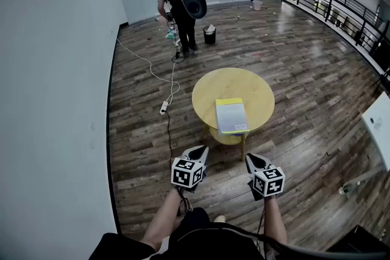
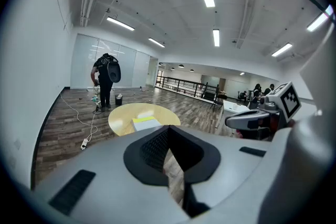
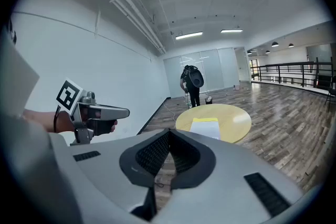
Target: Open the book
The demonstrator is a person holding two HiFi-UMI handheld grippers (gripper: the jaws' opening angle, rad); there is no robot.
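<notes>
Book (image 1: pixel 231 115) lies closed on the round table (image 1: pixel 204 97), well ahead of both tools; left gripper (image 1: pixel 199 150) and right gripper (image 1: pixel 252 159) hold jaws together, empty; approach stage, apparently; next move likely requires advancing and parting jaws at the cover edge.

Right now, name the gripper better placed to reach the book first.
Right, marginally. The right gripper lines up with the near right corner of the book; the left gripper sits off its left side. Both are shut, short of the table.

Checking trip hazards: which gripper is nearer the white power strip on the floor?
Left. The power strip lies ahead and left of the left gripper; the right gripper is farther right, before the round table.
</notes>
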